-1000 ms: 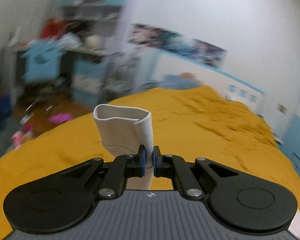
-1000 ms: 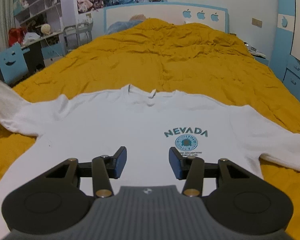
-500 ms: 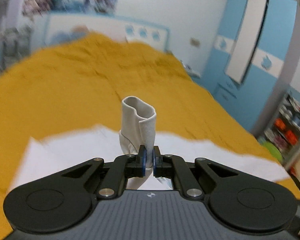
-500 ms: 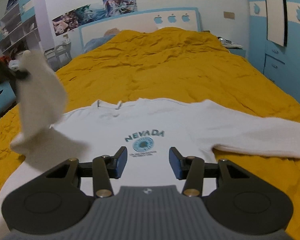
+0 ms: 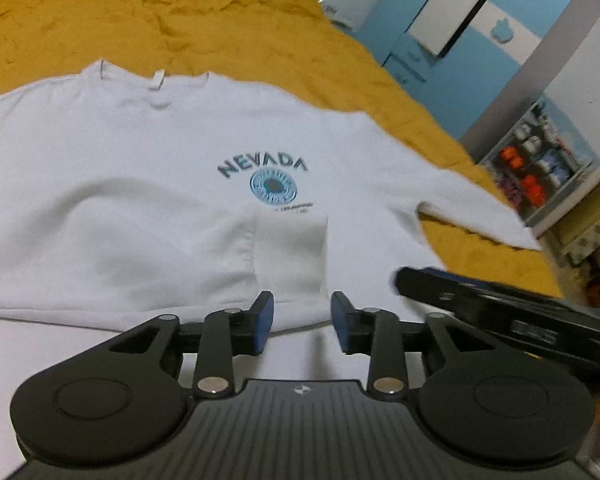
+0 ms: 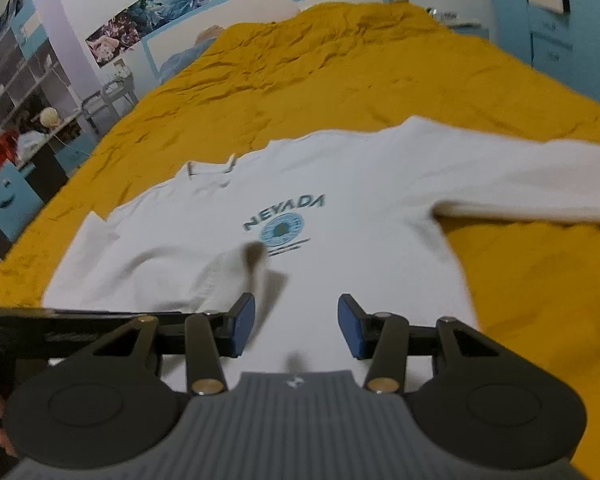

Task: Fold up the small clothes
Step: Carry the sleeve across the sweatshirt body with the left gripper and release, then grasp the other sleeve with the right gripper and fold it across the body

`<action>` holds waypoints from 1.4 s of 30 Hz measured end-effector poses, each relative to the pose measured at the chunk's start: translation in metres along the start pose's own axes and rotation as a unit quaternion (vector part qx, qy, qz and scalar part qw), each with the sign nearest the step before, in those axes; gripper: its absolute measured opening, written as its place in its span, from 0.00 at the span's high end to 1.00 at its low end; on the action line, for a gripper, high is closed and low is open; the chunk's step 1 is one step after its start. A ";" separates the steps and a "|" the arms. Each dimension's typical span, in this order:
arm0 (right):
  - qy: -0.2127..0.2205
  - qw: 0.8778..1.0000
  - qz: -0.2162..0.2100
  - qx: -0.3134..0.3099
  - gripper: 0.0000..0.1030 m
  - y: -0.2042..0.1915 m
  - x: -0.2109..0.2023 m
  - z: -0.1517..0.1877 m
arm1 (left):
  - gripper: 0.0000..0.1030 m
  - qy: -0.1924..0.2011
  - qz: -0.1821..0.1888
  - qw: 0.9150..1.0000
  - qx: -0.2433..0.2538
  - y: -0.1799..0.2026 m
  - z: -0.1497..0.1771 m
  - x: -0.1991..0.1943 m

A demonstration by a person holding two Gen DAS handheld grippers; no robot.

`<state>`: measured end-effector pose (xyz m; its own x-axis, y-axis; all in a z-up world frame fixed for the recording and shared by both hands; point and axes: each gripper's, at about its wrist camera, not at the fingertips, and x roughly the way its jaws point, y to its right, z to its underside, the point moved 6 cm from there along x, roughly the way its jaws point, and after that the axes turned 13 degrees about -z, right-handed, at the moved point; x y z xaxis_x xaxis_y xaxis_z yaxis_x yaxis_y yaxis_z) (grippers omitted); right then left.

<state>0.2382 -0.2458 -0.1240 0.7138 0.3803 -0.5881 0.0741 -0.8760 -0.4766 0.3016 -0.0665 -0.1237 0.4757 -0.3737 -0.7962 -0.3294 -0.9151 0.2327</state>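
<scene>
A white long-sleeve sweatshirt (image 5: 140,168) with a blue NEVADA print (image 5: 262,166) lies face up on the yellow bedspread (image 5: 160,12). Its left sleeve (image 5: 148,264) is folded across the lower chest, the cuff (image 5: 290,252) lying just below the print. My left gripper (image 5: 302,322) is open and empty just above the cloth near that cuff. My right gripper (image 6: 296,326) is open and empty over the shirt's lower front (image 6: 340,264); it also shows at the right of the left wrist view (image 5: 480,300). The right sleeve (image 6: 540,184) lies stretched out on the bed.
The bed's headboard (image 6: 260,12) and posters (image 6: 160,12) are at the far wall. A desk and shelves (image 6: 24,92) stand left of the bed. Blue wardrobes (image 5: 480,32) and a cluttered rack (image 5: 540,168) stand to the right.
My left gripper carried the sleeve cuff across the shirt, then opened and let it go; the sleeve now lies folded over the chest. My right gripper stayed open and moved slightly over the shirt.
</scene>
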 end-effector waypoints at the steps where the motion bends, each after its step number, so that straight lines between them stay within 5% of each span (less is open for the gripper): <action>1: -0.002 1.000 -0.008 0.008 0.57 -0.001 0.004 0.000 | 0.58 0.007 -0.007 1.000 0.001 -0.003 -0.004 -0.003; 6: -0.016 0.997 -0.033 0.063 0.49 -0.001 0.032 0.001 | 0.58 0.040 -0.069 0.997 -0.002 -0.052 -0.007 -0.053; 11: -0.016 0.996 -0.042 0.079 0.52 -0.008 0.053 -0.003 | 0.55 0.057 -0.183 0.981 -0.013 -0.133 -0.012 -0.091; 16: -0.046 0.990 -0.023 0.133 0.54 0.000 0.081 0.004 | 0.52 0.039 -0.246 0.968 -0.039 -0.203 -0.003 -0.106; 19: -0.055 0.992 -0.014 0.112 0.96 -0.007 0.087 0.005 | 0.49 0.018 -0.253 0.966 -0.045 -0.223 0.008 -0.094; 29: 0.012 1.000 -0.023 -0.017 1.00 -0.070 0.066 -0.085 | 0.49 0.032 -0.206 0.972 -0.112 -0.238 0.013 -0.036; 35: 0.074 0.993 -0.050 -0.075 1.00 -0.109 0.045 -0.160 | 0.49 0.042 -0.219 0.966 -0.129 -0.245 0.004 -0.018; 39: 0.118 0.989 -0.050 -0.071 1.00 -0.101 0.019 -0.189 | 0.51 0.040 -0.223 0.967 -0.117 -0.245 0.006 -0.015; 42: 0.110 0.992 -0.017 -0.052 1.00 -0.066 0.020 -0.187 | 0.66 0.039 -0.225 0.967 -0.111 -0.245 0.007 -0.014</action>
<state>0.3778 -0.2357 0.0176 0.8432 0.3472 -0.4105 0.1651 -0.8939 -0.4168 0.3697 0.1639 -0.1736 0.5935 0.0673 -0.8020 0.1045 -0.9945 -0.0061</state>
